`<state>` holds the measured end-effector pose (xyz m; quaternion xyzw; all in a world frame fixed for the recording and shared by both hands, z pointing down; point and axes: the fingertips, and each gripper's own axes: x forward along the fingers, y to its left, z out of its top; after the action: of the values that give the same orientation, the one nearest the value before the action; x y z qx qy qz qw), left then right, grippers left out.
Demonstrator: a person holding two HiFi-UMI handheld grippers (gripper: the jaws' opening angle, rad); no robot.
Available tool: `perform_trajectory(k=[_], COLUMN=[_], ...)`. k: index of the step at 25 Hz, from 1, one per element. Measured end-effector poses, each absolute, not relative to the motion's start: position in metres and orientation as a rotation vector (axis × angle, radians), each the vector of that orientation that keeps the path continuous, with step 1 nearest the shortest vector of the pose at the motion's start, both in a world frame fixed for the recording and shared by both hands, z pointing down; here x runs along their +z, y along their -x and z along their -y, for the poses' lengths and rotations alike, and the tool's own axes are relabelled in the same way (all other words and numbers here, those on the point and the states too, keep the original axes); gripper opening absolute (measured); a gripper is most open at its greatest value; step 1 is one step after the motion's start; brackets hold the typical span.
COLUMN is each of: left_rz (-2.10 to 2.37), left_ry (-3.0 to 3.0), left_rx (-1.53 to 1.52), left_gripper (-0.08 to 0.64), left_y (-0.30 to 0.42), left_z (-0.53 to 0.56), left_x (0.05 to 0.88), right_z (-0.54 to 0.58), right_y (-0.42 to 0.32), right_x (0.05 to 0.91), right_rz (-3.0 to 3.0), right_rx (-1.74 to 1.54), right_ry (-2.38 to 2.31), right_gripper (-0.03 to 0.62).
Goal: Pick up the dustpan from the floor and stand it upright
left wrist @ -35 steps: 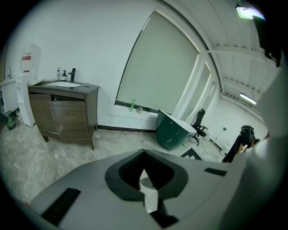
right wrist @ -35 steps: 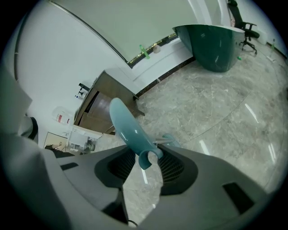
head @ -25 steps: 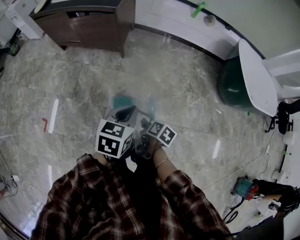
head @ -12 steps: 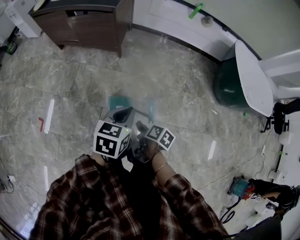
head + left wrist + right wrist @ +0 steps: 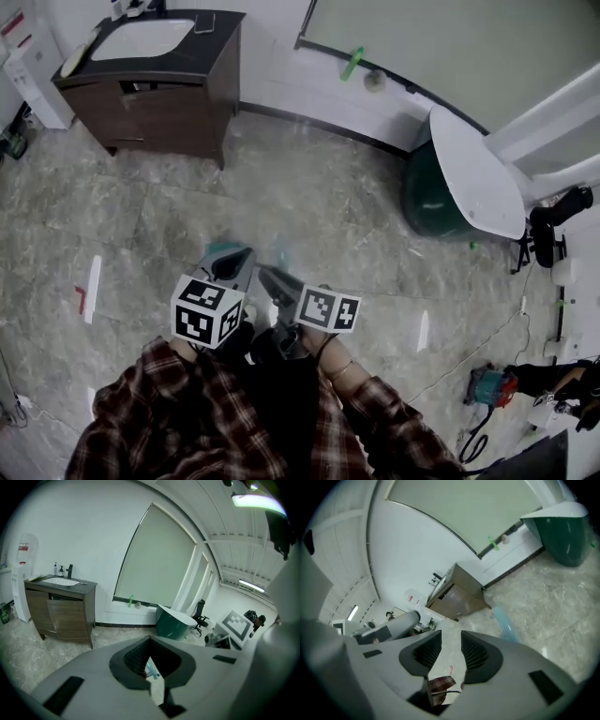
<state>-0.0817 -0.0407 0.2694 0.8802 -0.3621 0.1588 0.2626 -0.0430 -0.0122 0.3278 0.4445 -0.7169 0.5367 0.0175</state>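
Teal dustpan (image 5: 222, 250) on the floor, pale-blue handle (image 5: 506, 623) rising aslant.

Floor (image 5: 309, 202): grey marbled stone tiles, glossy, with pale streaks of reflected light.
Against the far wall, left: a dark wood vanity cabinet (image 5: 159, 89) with a white basin stands on the floor; a white unit (image 5: 33, 80) stands just beside it.
Far right: a dark green round stand (image 5: 427, 202) with a white top, near the wall; a black office chair (image 5: 548, 211) is beyond it.
Centre: a teal dustpan (image 5: 223, 251) on the tiles, only partly in view; whether it stands upright or lies flat cannot be told.
Left edge: a small red mark (image 5: 80, 298) on a tile.
Lower right: a teal power tool (image 5: 487, 384) lies on the floor.
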Motion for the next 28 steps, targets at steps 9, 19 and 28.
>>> perform_trajectory(k=[9,19,28], left_rz=[0.895,0.899,0.880], left_ry=[-2.555,-2.598,-2.599], left_rx=[0.331,0.288,0.282], left_gripper=[0.000,0.000,0.000], left_y=[0.059,0.049,0.049], left_z=[0.028,0.023,0.028], left_x=[0.188,0.161,0.168], right_z=[0.027,0.009,0.015], right_y=[0.016,0.007,-0.004], right_x=[0.194,0.161,0.164], right_rz=[2.483,2.430,2.397], right_rx=[0.782,0.476,0.507], right_ry=[-1.494,-1.628,-1.668], right_gripper=[0.046,0.011,0.011])
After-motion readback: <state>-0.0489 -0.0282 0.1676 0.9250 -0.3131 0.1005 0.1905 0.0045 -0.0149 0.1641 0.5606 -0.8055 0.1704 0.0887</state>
